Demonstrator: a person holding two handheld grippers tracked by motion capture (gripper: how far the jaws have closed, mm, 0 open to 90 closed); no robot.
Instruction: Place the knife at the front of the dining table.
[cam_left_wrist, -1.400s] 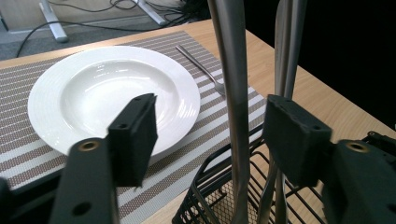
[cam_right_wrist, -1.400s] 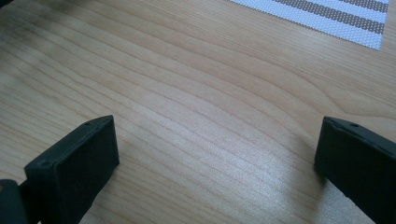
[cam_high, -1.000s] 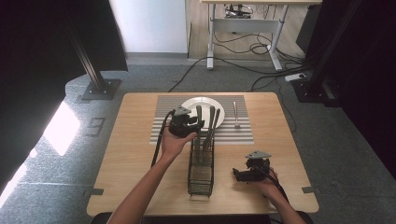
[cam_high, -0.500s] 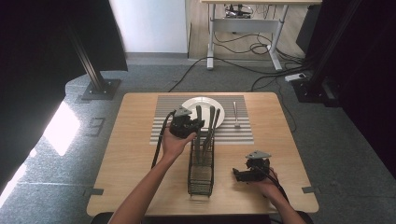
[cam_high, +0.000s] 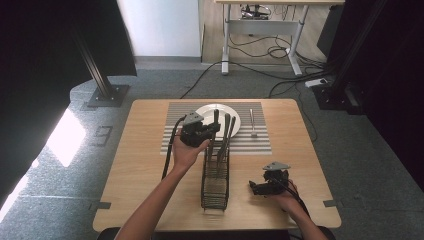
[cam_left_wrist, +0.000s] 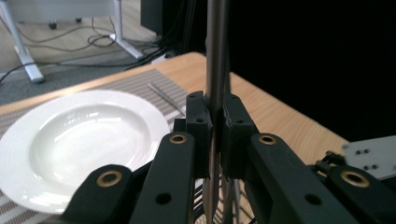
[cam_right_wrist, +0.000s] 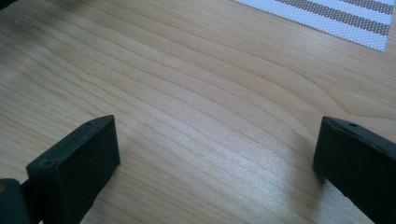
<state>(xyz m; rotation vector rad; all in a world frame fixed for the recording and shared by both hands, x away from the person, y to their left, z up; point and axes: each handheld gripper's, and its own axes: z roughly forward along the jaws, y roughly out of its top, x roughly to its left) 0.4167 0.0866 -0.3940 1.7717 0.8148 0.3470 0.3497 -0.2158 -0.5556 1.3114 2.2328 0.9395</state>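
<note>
My left gripper (cam_high: 212, 129) is over the far end of a black wire cutlery caddy (cam_high: 215, 176), shut on an upright metal utensil handle (cam_high: 216, 120). In the left gripper view that handle (cam_left_wrist: 216, 46) rises straight up between the closed pads (cam_left_wrist: 198, 122) of the left gripper (cam_left_wrist: 215, 116). Two more handles (cam_high: 228, 128) stand in the caddy beside it. A white plate (cam_high: 206, 112) lies just beyond on a striped placemat (cam_high: 172, 131). My right gripper (cam_high: 253, 187) rests low at the table's front right, open, with bare wood between its pads (cam_right_wrist: 79, 158).
A single metal utensil (cam_high: 252, 123) lies on the placemat right of the plate, and shows as a thin bar (cam_left_wrist: 166, 97) in the left gripper view. The wooden table (cam_high: 137, 172) ends near the right hand. Cables and desk legs (cam_high: 260, 35) stand on the floor beyond.
</note>
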